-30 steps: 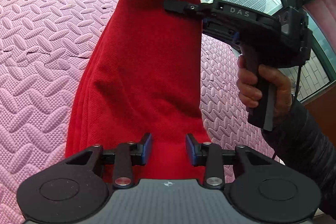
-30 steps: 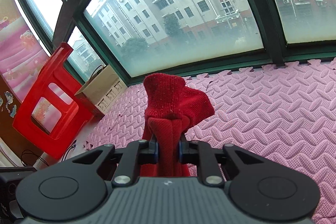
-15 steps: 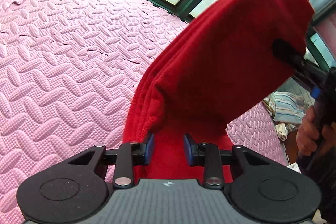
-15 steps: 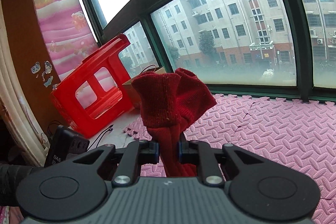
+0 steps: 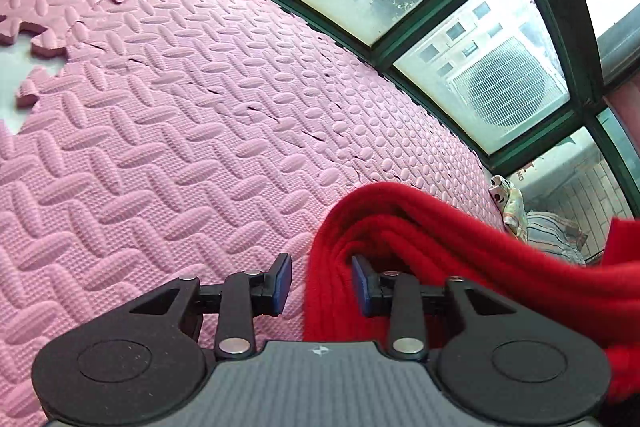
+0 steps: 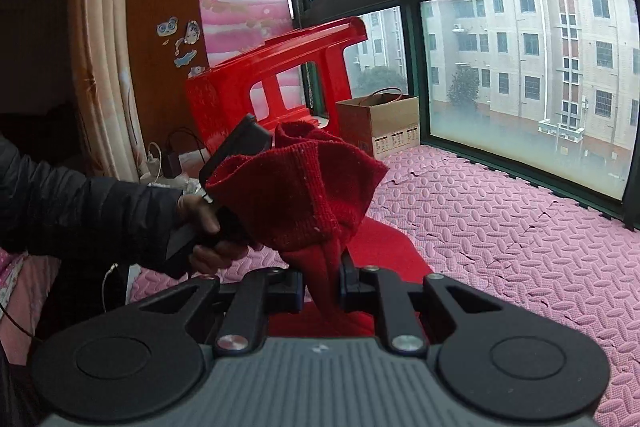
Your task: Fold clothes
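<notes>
1. Red knitted garment hangs between the two tools above the pink foam mat. Its folded layers drape in from the right of the left wrist view, and its lower part rests on the mat.
2. Left gripper: its fingers have just been opening. The stacked edge of the cloth lies between them against the right-hand finger. A strip of bare mat shows between the cloth and the other finger, so they are not pinching it.
3. Right gripper: its fingers are closed narrowly on a gathered neck of the same garment. The ribbed end bunches up above them and hides part of the other tool.
4. A hand in a dark sleeve grips the other tool's handle just left of the bunched cloth.
5. Edges: the mat ends at the dark green window frame along the far side. At the upper left of the left wrist view its jigsaw border is ragged, with bare pale floor beside it.
6. Open room: the mat is bare ahead and to the left of the left gripper, and to the right of the right gripper up to the window.
7. Crowding: a red plastic stool and a cardboard box stand by the window corner. A pile of pale clothes lies at the mat's far right end.
</notes>
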`<move>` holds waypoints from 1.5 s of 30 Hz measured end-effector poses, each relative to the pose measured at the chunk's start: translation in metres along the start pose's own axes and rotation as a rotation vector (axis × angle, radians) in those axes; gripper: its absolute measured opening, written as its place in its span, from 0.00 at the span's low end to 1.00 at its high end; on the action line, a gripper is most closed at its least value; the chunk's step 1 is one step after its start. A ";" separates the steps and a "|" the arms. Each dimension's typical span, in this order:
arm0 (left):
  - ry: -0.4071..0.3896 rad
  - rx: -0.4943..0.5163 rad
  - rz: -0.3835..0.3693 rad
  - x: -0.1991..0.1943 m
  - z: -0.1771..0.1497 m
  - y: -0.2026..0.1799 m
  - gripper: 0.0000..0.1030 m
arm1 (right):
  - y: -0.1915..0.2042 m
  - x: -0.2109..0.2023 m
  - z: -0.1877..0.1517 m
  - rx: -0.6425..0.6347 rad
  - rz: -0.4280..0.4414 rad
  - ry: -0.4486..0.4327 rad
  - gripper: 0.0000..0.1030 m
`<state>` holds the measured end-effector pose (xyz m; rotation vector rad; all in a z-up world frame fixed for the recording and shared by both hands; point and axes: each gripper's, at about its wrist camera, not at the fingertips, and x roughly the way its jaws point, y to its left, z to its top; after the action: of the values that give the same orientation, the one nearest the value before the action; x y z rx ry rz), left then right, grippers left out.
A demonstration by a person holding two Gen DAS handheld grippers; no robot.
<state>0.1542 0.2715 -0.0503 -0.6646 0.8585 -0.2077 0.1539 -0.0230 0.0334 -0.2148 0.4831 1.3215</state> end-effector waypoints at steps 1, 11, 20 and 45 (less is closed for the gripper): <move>-0.013 -0.007 0.009 -0.008 -0.001 0.004 0.35 | 0.006 0.000 -0.003 -0.013 0.012 0.012 0.14; -0.113 0.009 0.001 -0.071 -0.014 -0.007 0.39 | 0.073 0.000 -0.040 -0.254 0.026 0.197 0.53; -0.087 0.192 -0.156 -0.088 -0.041 -0.095 0.39 | 0.082 -0.025 -0.034 -0.070 0.083 0.225 0.66; 0.086 0.214 -0.124 -0.068 -0.119 -0.079 0.25 | 0.045 0.008 -0.061 0.225 -0.198 0.247 0.53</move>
<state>0.0273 0.1845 -0.0143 -0.5112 0.8643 -0.4361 0.0983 -0.0303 -0.0185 -0.2334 0.7941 1.0428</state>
